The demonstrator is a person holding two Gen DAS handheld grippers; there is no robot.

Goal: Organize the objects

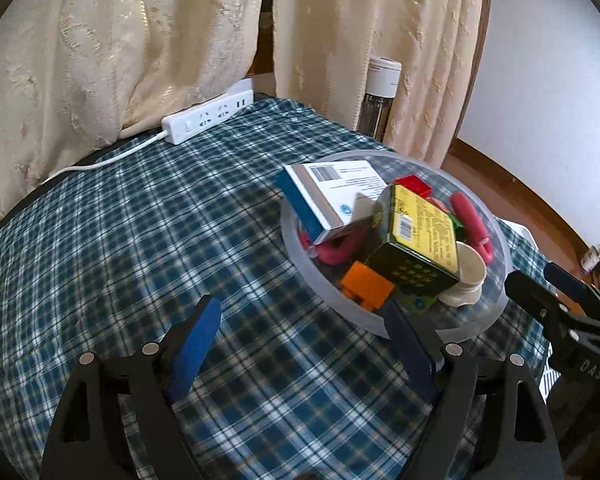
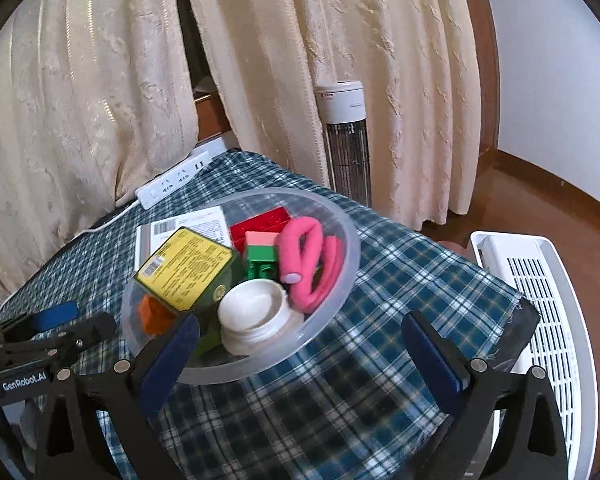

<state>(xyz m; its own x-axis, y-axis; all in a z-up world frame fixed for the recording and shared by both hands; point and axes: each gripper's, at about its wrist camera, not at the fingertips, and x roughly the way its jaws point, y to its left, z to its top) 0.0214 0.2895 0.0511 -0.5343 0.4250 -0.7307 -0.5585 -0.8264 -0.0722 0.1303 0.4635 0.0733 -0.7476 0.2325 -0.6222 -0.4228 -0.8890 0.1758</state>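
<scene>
Jaws of both grippers apart, empty, near the full bowl [image 2: 340,224].

Soft daylight filtered through the cream curtains [image 1: 140,40], leaving the room evenly lit. Shadows on the plaid tablecloth [image 1: 140,240] were faint. Both views bowed at dark-vignetted edges; the bowl [image 2: 340,216] contents showed slight blur.
</scene>
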